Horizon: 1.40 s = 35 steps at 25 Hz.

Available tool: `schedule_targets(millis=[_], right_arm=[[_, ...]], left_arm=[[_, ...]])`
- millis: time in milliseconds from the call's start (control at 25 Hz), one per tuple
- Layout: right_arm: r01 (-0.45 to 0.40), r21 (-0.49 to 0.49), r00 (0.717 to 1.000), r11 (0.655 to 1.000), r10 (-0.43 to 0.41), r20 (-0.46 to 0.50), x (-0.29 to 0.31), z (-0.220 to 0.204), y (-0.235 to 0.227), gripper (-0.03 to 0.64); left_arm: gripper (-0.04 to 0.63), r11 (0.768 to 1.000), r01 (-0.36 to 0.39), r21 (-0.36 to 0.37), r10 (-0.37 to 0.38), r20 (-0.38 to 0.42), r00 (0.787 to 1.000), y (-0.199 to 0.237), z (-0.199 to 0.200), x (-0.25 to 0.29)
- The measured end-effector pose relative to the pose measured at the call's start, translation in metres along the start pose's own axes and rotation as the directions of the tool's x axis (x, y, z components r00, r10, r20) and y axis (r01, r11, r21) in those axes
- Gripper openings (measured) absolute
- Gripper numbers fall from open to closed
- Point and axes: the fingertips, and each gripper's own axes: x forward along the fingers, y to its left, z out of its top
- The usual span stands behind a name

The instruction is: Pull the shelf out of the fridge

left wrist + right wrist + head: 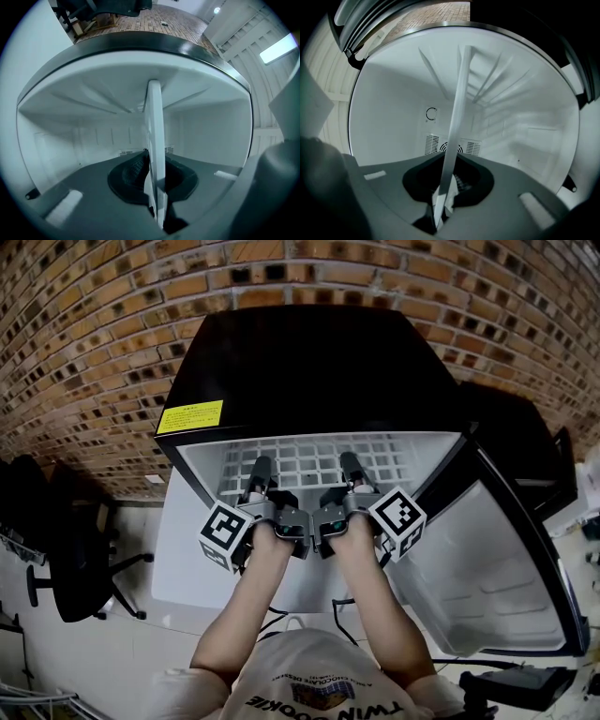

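A small black fridge [300, 362] stands open below me. Its white wire shelf [314, 457] lies across the top of the white interior. My left gripper [260, 474] reaches onto the shelf's front part, left of centre, and is shut on it. My right gripper [352, 470] is shut on the same shelf, a little to the right. In the left gripper view the shelf [155, 136] runs edge-on as a white bar, pinched in the left gripper [156, 190]. In the right gripper view the shelf [457, 122] is likewise pinched in the right gripper [444, 190].
The fridge door [492, 563] hangs open at the right, white inside. A black office chair [75, 554] stands at the left on the pale floor. A brick wall [84, 324] rises behind the fridge. A yellow label [190, 416] marks the fridge top's front left corner.
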Motion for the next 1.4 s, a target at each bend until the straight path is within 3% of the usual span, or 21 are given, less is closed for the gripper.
schedule_targets(millis=[1400], right_arm=[[-0.039, -0.028, 0.998, 0.999, 0.037, -0.048, -0.119, -0.026, 0.005, 0.041]], left_arm=[[0.012, 0.998, 0.058, 0.009, -0.058, -0.007, 0.998, -0.014, -0.031, -0.120]])
